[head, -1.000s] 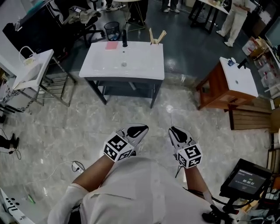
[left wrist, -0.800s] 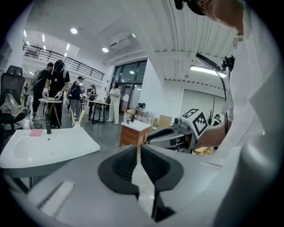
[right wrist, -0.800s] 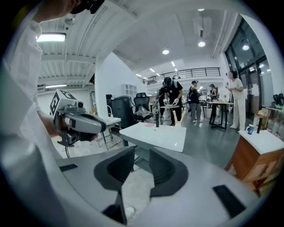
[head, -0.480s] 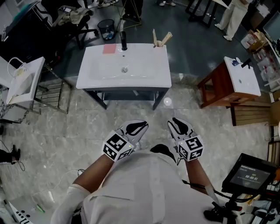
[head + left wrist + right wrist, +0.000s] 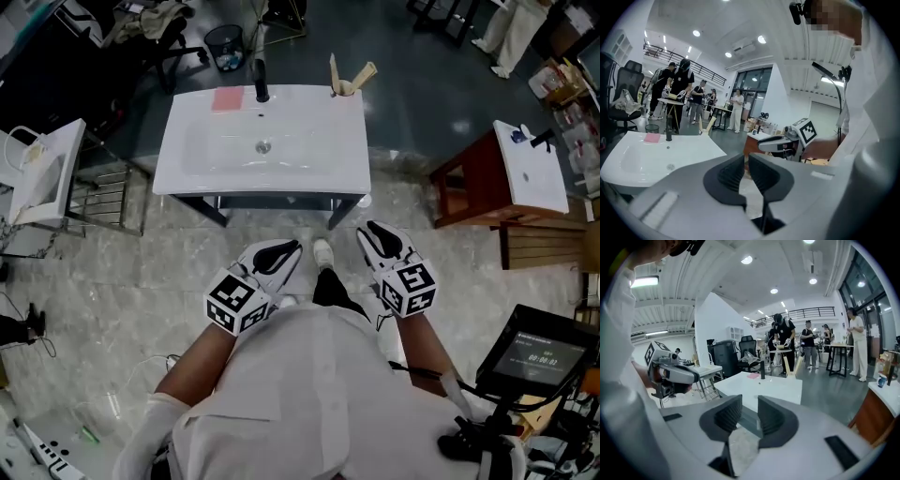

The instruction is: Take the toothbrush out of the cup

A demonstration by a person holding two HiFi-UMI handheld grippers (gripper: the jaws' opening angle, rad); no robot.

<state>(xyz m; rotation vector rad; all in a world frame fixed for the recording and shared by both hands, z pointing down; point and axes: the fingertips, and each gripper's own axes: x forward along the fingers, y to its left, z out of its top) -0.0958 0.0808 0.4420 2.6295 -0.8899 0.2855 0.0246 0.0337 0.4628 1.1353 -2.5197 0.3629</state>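
The left tongs are pinched shut and the right tongs have just been opening, both empty. A skewed pull on the pale wooden toothbrush could topple its small cup off the white worktop.

Toothbrush tilted in cup; sink's back right corner

A sink stands straight ahead. On its back rim a tap sits in the middle, with a pad just left of it and a cup at the right corner. A toothbrush stands in the cup. A bin stands behind the sink, a smaller basin to its left, and a cabinet to its right.
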